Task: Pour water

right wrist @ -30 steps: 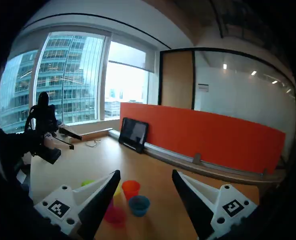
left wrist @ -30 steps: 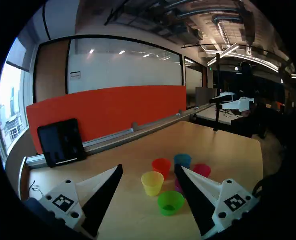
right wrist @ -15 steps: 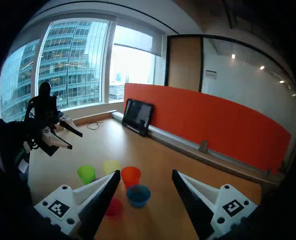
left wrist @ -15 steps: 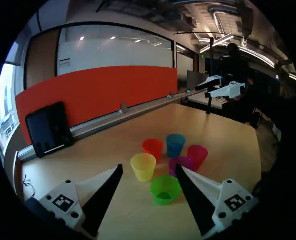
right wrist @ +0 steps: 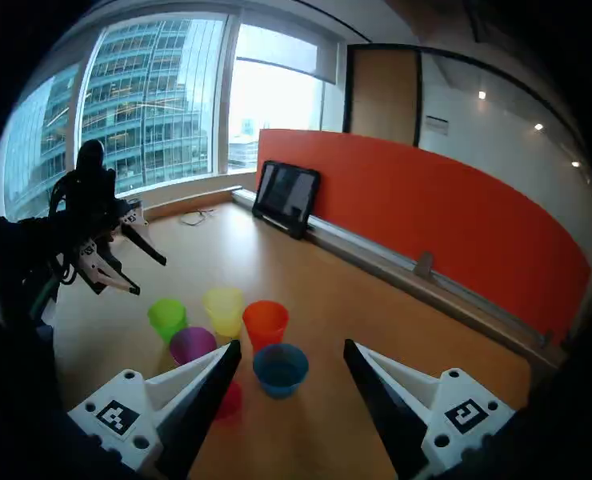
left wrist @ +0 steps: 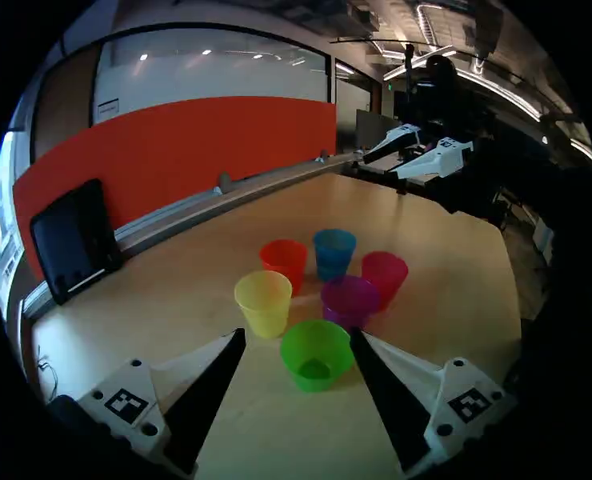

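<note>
Both tongs come lower over bench (left wrist: 456,272) than second ago. Left tongs (left wrist: 296,334) wide, empty; green cup (left wrist: 316,366) now between tips. Right tongs (right wrist: 290,346) wide, empty; blue cup (right wrist: 280,370) just ahead, between tips. I judge grasp next; no pour yet.

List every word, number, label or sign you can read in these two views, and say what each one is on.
No text here is readable.
On the wall sign: too small to read.
On the marker tags of the left gripper and right gripper: black-and-white square patterns, no letters.
On the cups: no print seen.
On the tablet: dark screen.
</note>
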Motion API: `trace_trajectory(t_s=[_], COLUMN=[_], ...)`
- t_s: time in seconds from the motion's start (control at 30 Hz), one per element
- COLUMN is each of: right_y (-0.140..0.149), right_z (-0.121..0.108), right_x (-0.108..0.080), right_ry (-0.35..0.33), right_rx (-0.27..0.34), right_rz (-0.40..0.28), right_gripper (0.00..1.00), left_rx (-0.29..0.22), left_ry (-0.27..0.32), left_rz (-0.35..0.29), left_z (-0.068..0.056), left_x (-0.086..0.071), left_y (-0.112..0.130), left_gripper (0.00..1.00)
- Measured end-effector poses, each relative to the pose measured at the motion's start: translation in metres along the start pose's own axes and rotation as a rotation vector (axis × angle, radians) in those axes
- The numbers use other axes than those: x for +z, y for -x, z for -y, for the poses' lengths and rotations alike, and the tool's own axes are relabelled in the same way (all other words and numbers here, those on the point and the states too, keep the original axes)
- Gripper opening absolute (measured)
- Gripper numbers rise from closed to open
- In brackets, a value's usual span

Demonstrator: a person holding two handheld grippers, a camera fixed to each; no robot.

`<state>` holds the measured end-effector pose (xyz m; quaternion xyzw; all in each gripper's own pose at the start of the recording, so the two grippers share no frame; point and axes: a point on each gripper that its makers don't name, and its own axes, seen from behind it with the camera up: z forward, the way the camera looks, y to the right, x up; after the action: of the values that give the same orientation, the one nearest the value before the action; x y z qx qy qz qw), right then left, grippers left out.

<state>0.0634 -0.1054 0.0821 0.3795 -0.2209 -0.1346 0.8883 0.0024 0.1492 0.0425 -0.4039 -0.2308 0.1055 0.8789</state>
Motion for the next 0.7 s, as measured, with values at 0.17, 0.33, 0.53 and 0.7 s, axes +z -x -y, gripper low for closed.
trace_trajectory(t_s=[0.17,0.33,0.53,0.7], right_y=[0.013,0.022,0.035,0.043], right_z=[0.0,0.003,0.005,0.006], right_x=[0.007,0.014,0.021,0.027], right_ry=[-0.007,-0.02,-0.033,-0.039], right_rx=[-0.01,-0.018,-0.024,-0.028], right_rz=[0.035,0.062,0.098,0.118], right_gripper=[1.0,1.0,1.0,1.0], left_rx=[0.006,0.012,-0.009,-0.01], left_ry=[0.026,0.053,0.082,0.078], left_rz=[0.039,0.076,0.114,0.131], left_z=[-0.007,-0.015,-0.022,-0.021], left_x=[0.006,0.011,0.017,0.025], left_y=[0.012,0.024,0.036,0.043], left_gripper=[0.97,0.97,0.97,0.97])
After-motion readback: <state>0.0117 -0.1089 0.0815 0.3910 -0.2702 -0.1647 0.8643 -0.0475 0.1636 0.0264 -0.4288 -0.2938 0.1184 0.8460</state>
